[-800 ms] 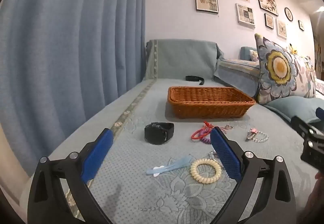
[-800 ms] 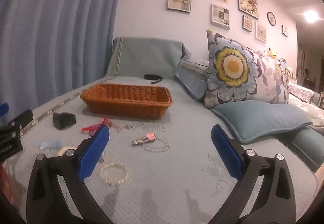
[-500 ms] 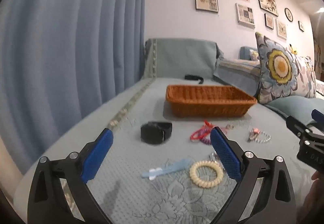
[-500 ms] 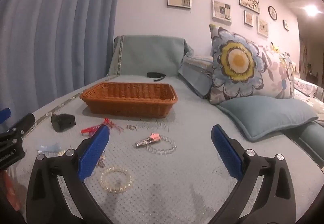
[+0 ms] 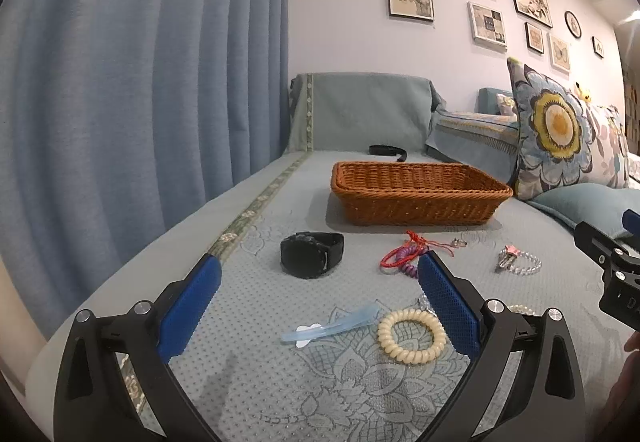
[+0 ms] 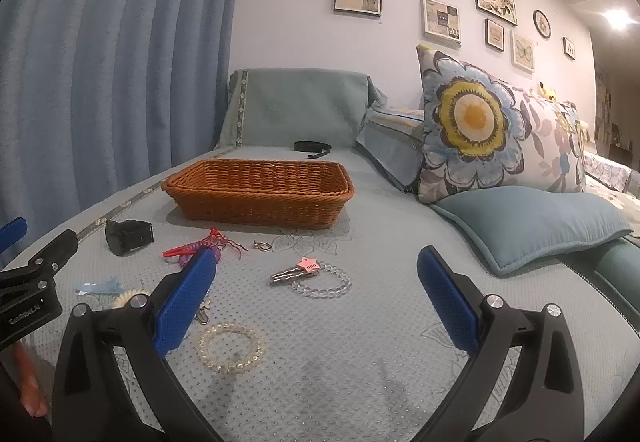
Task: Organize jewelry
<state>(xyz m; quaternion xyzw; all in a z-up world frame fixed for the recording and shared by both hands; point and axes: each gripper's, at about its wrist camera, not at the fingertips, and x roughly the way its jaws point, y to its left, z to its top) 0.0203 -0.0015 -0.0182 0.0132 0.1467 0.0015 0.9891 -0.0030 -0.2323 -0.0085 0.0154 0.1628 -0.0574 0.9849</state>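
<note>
Both views have tilted a little lower since the earlier frames, and the basket now sits higher in each. The left tool (image 5: 318, 306) hangs over the sofa seat (image 5: 248, 394) with its blue pads spread as wide as they go, gripping nothing; between them lie a pale blue hair clip (image 5: 330, 326) and a cream coil hair tie (image 5: 412, 334). Beyond are a black watch (image 5: 311, 253) and a red cord bracelet (image 5: 400, 254). The right tool (image 6: 316, 300), equally wide and empty, frames a clear bead bracelet (image 6: 232, 347); farther on, a pink star clip (image 6: 309, 264), its lettering too small to read, touches another bead bracelet (image 6: 322, 284). The wicker basket (image 6: 260, 198) stands behind. The left tool's body reads "GenRobot.AI" in the right view.
</note>
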